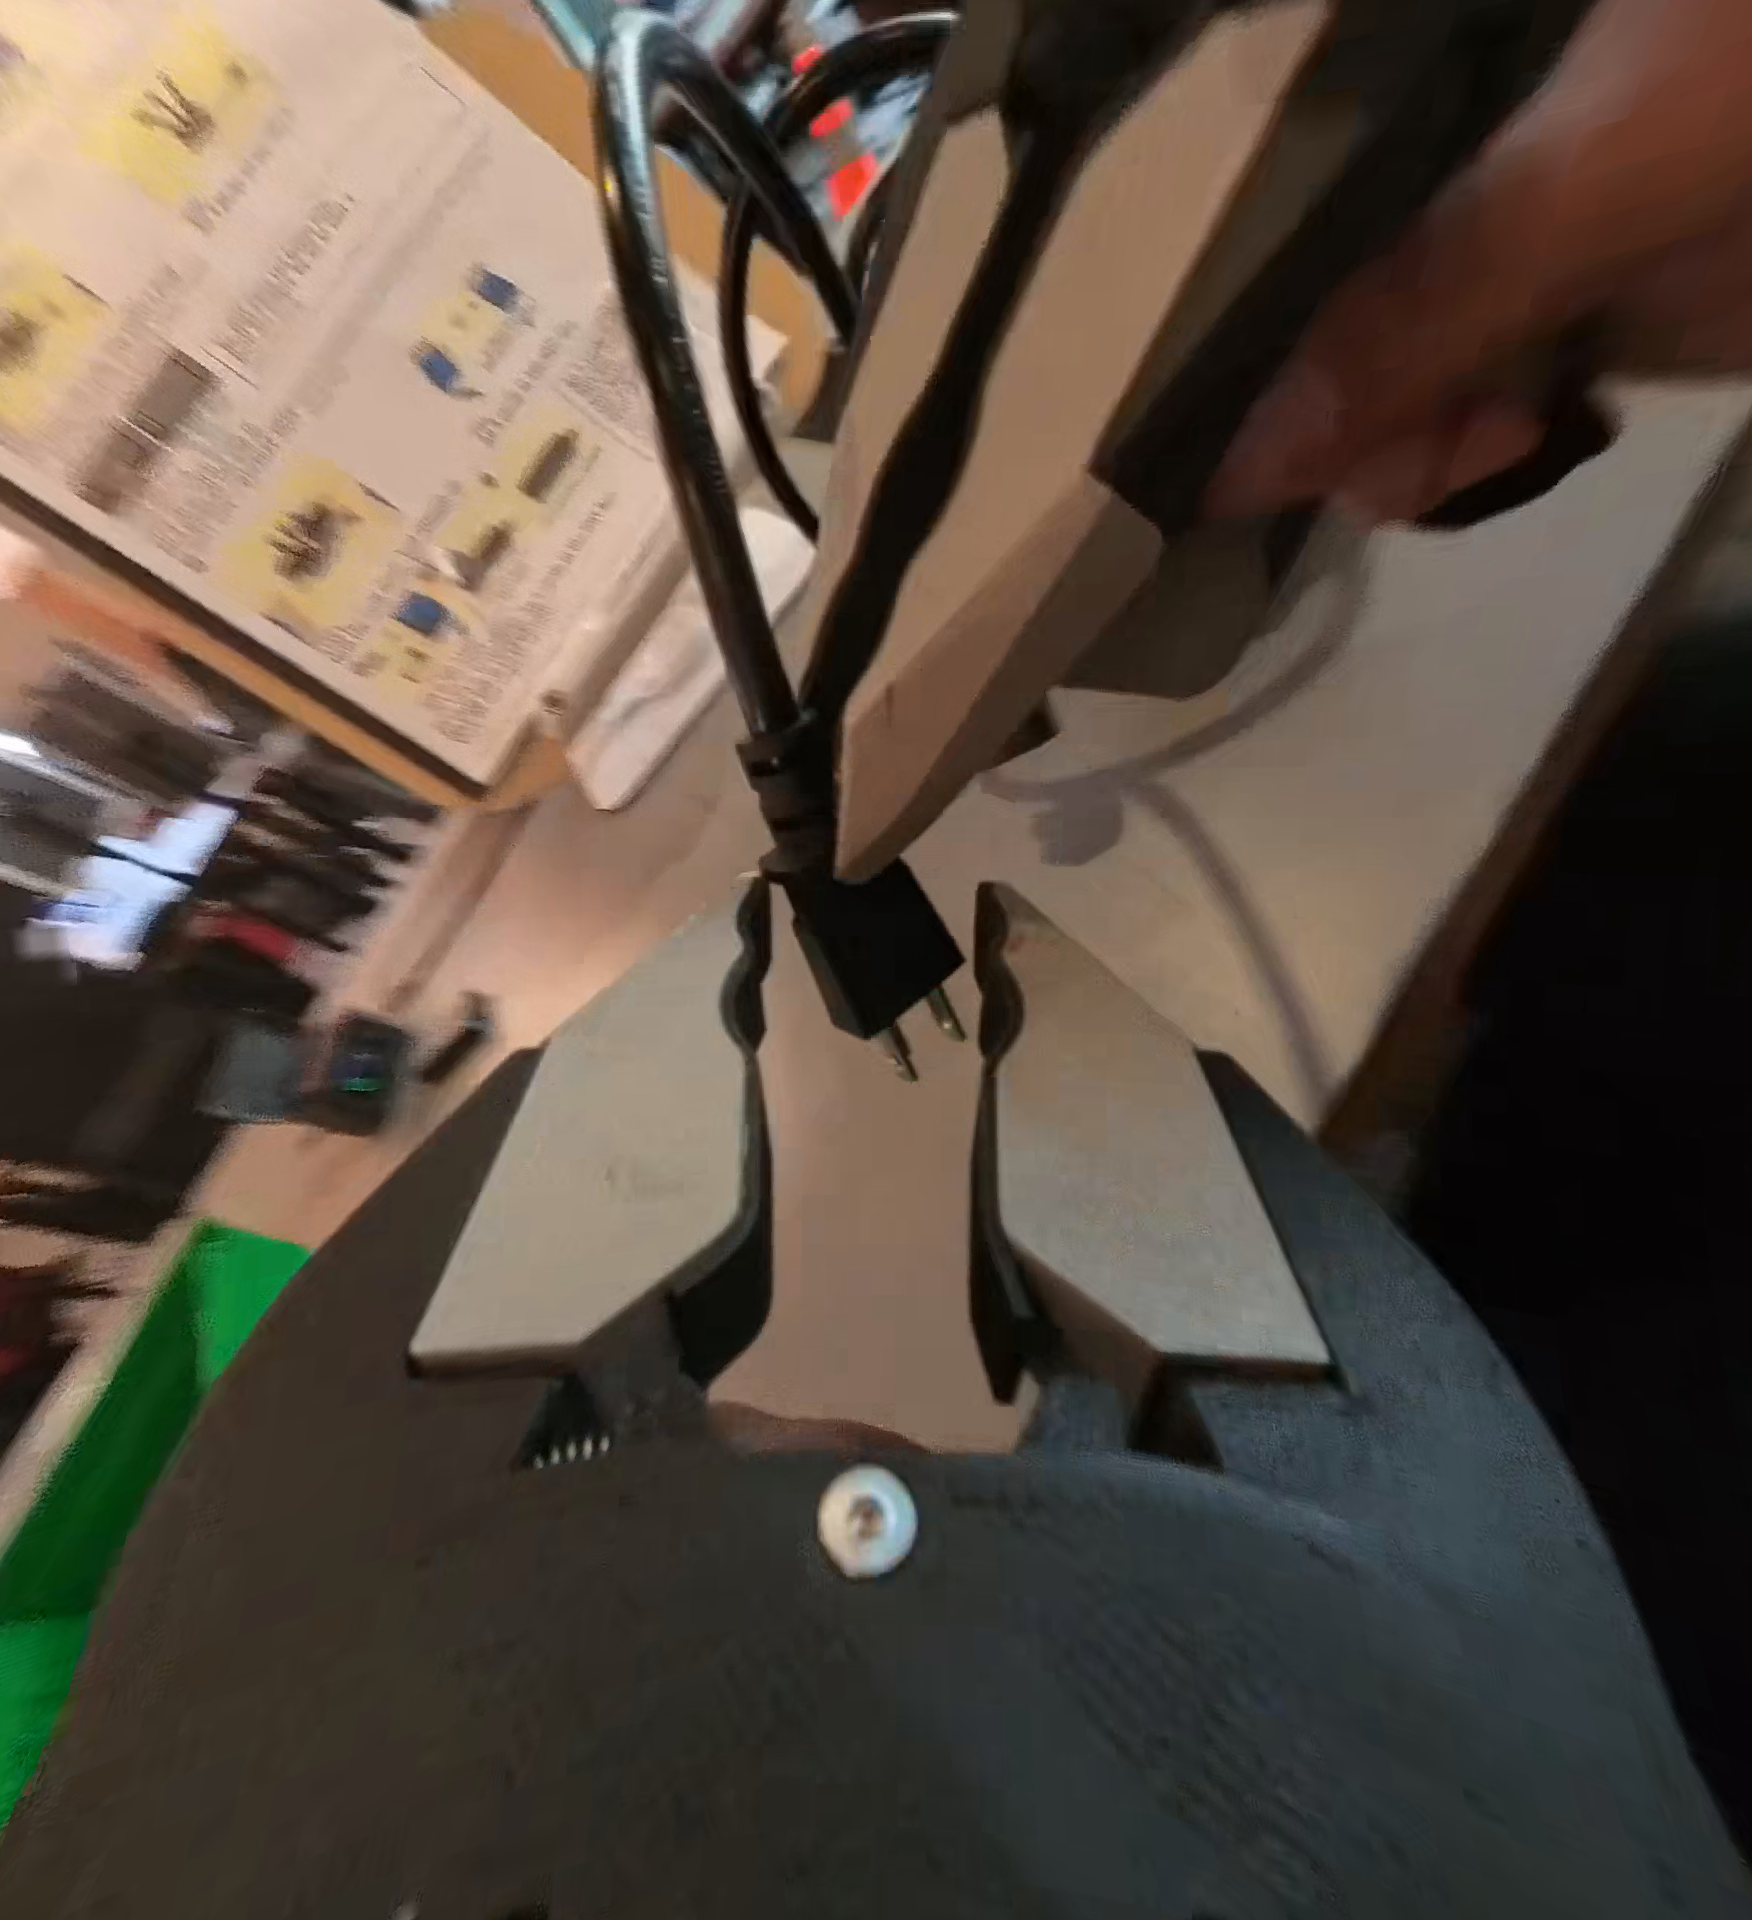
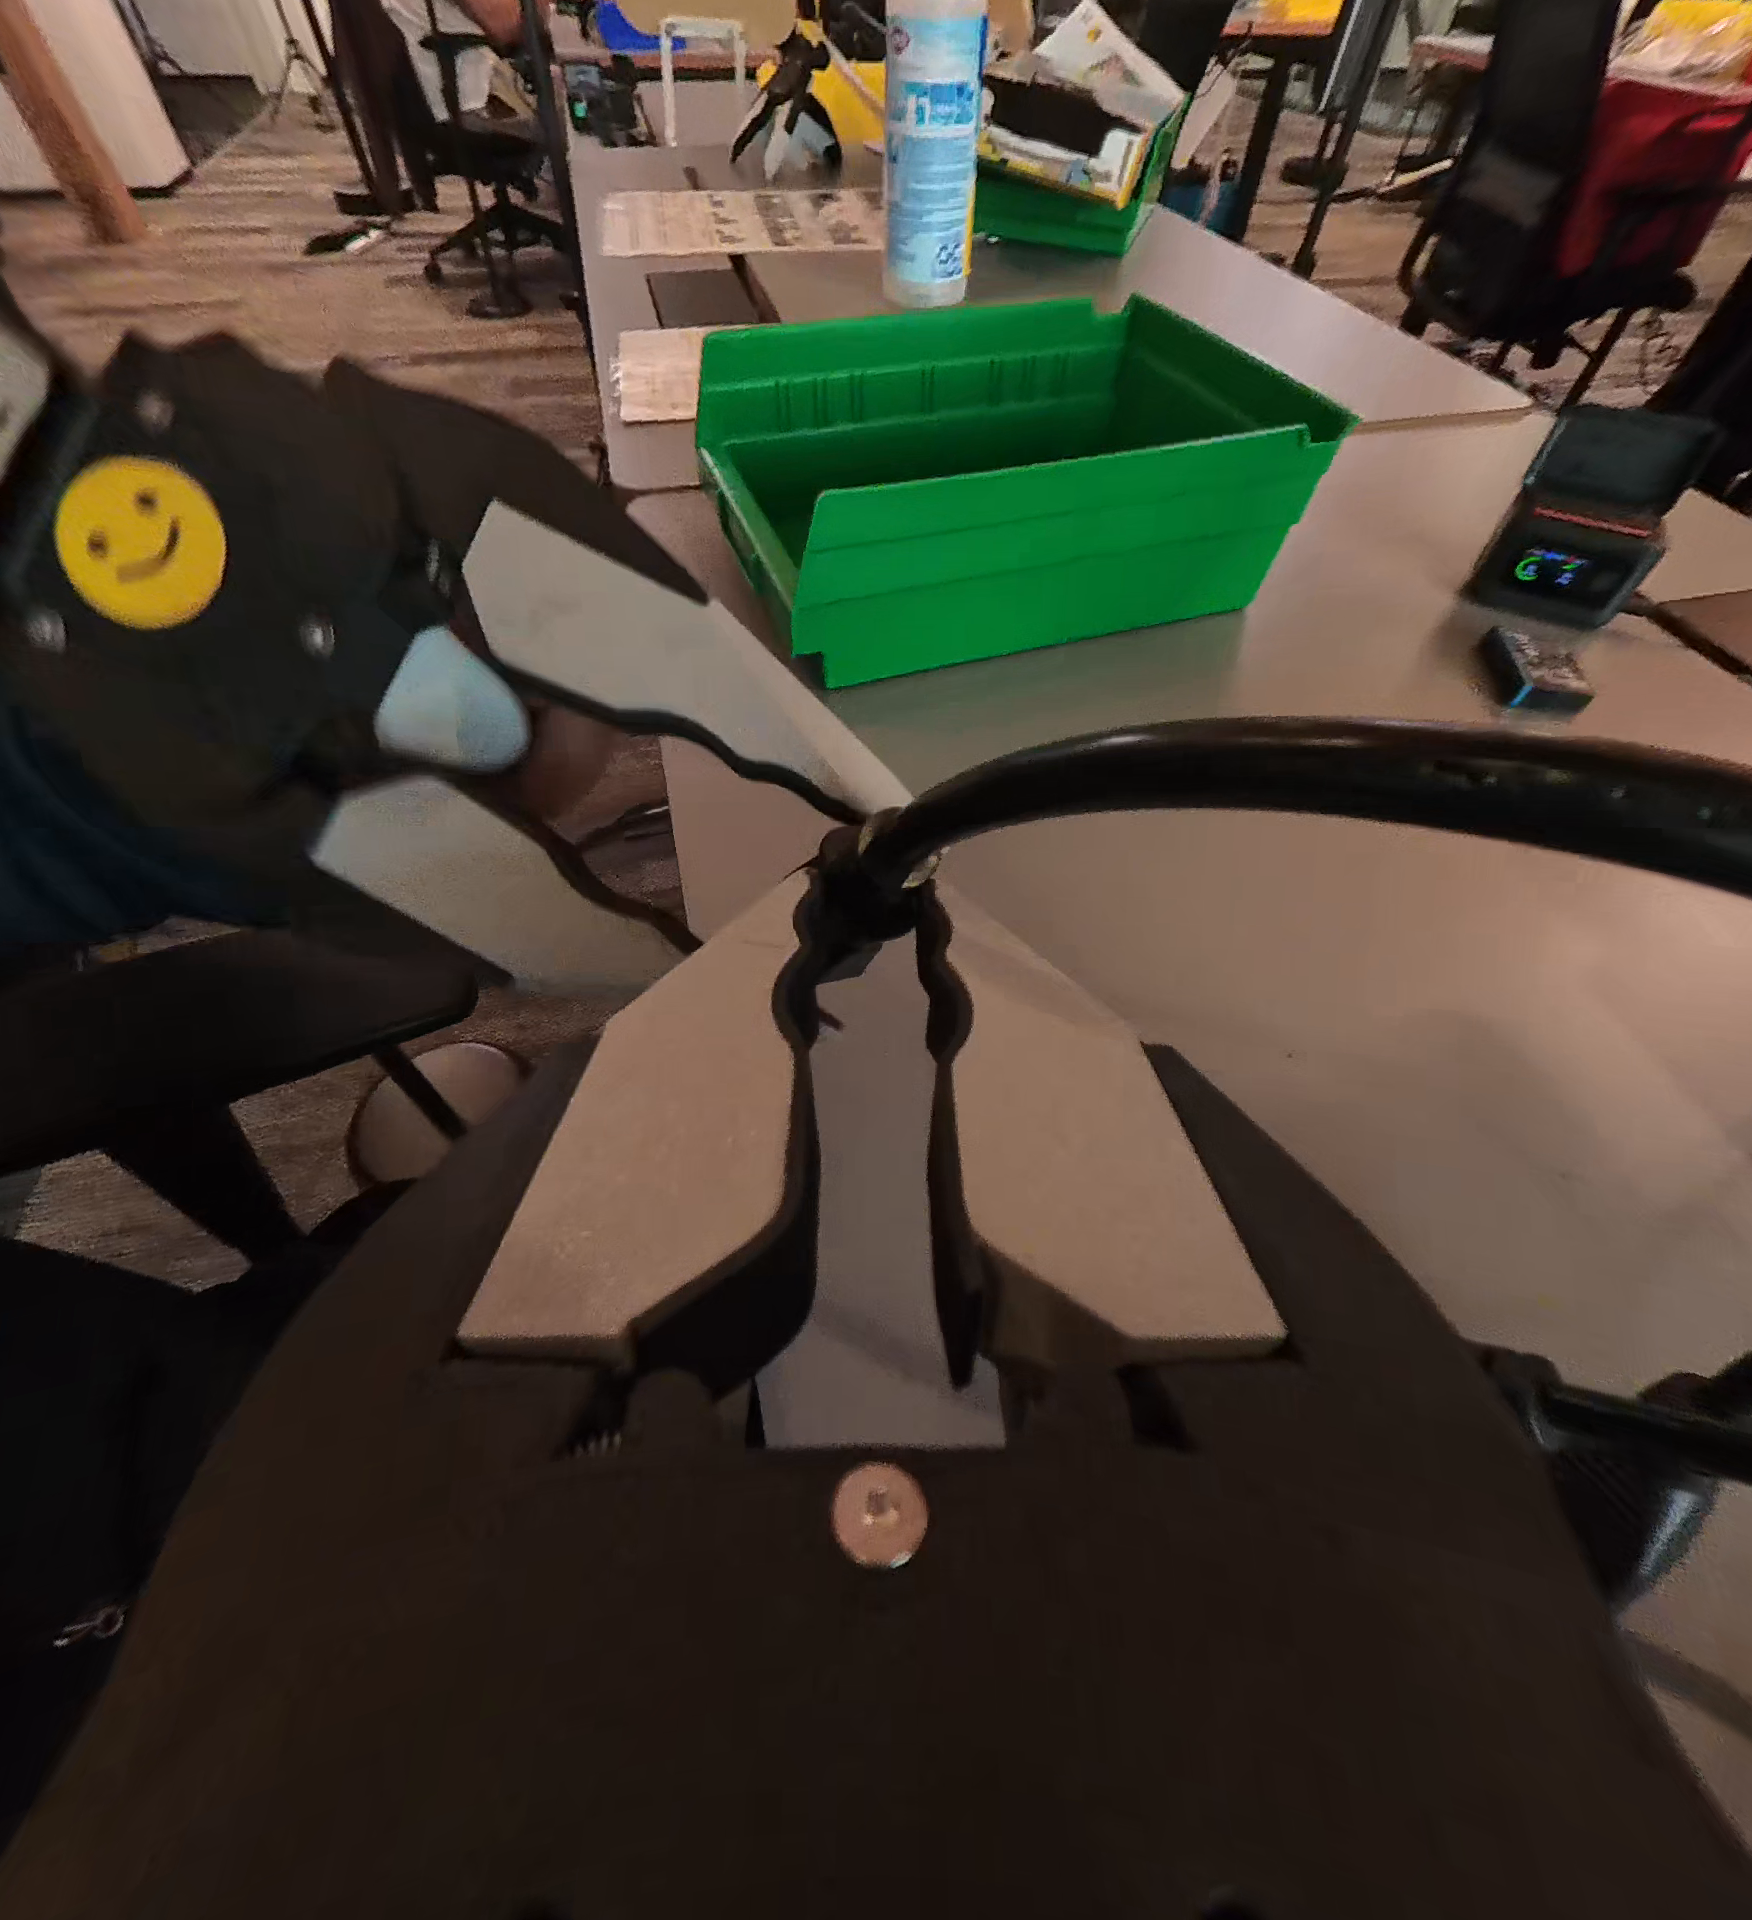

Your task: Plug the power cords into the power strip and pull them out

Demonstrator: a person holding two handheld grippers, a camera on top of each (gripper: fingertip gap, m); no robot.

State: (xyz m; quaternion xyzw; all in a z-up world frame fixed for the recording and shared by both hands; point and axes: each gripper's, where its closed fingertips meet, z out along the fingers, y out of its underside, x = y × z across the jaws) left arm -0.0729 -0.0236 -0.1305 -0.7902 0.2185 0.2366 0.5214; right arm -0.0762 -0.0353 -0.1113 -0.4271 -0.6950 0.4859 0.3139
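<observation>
My right gripper [image 2: 867,935] is shut on the black power cord just behind its plug. The cord [image 2: 1371,764] arcs off to the right over the grey table [image 2: 1371,1091]. In the left wrist view the right gripper [image 1: 851,831] comes down from the upper right, held by a hand, with the black plug [image 1: 872,961] hanging below it, prongs pointing down-right. My left gripper [image 1: 872,956] is open, its fingertips on either side of the plug without touching it. It also shows in the right wrist view [image 2: 789,878], with a yellow smiley sticker on its body. No power strip is clearly seen.
A green bin [image 2: 1007,520] stands on the table behind the grippers, with a tall wipes canister [image 2: 929,156] beyond it. A small device with a lit screen [image 2: 1568,540] sits at the right. A box with printed sheets [image 1: 280,364] and a white cable [image 1: 1215,727] lie near the plug. The tips of both grippers are at nearly the same place.
</observation>
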